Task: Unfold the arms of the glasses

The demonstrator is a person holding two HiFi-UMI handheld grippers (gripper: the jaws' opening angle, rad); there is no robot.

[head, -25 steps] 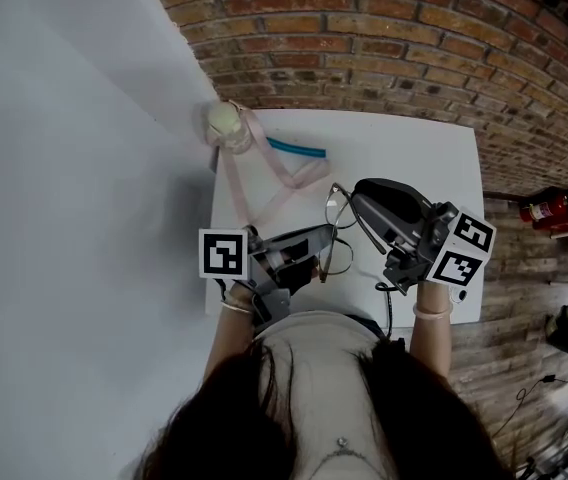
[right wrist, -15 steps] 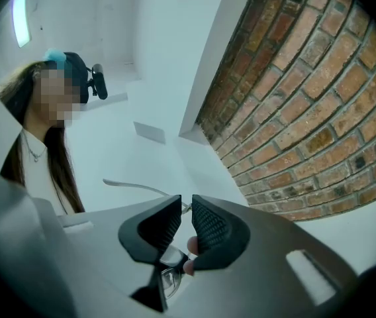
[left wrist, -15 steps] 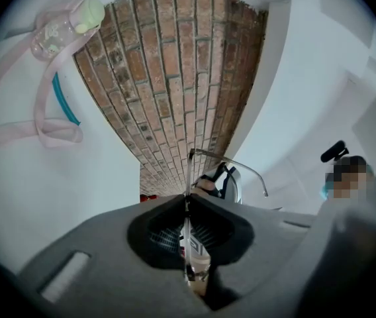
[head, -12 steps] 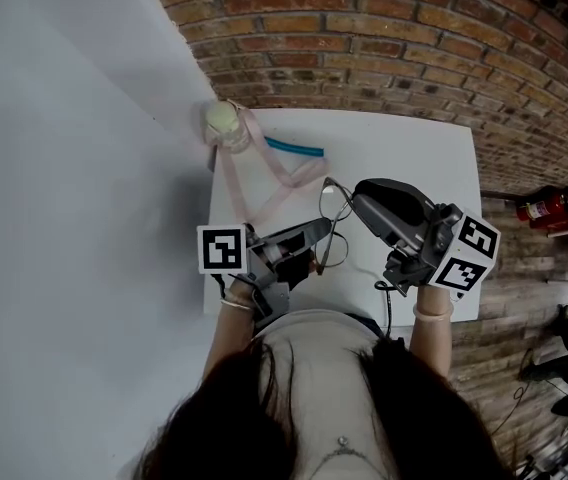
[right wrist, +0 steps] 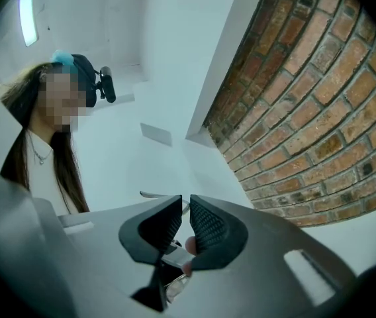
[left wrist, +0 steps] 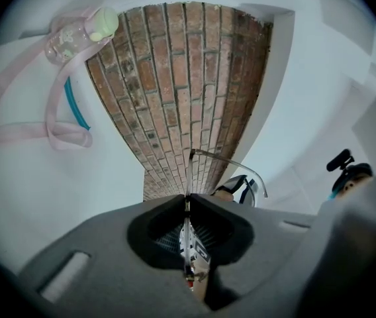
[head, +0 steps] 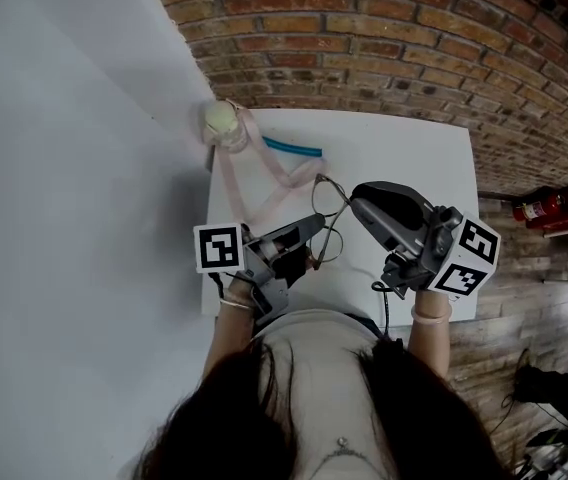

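Left tongs: closed on one thin arm of the glasses. In the left gripper view the arm runs straight up out of the closed tips, then bends right toward a lens.
Right tongs: pads nearly together, only a narrow slit between them. The other arm crosses that slit at the tips, so it reads as gripped. A lens shows low down behind the pads.
The glasses are held up between the two tongs, over the near-left part of the worktop. I can't tell if they touch it.

Counts:
- 1 pair of glasses, thin wire frame.
- 1 clear bottle with a pale cap, at the far-left corner of the worktop.
- 1 pink strap, looping from the bottle toward the middle of the worktop.
- 1 teal strip, flat near the far edge, just right of the bottle.
- 1 red extinguisher, off the worktop past its right edge.

Writing: nothing legible. The extinguisher label is too small to read.
Left marker cube shows one black-and-white square pattern; right marker cube shows two.
A brick wall runs behind the far edge.
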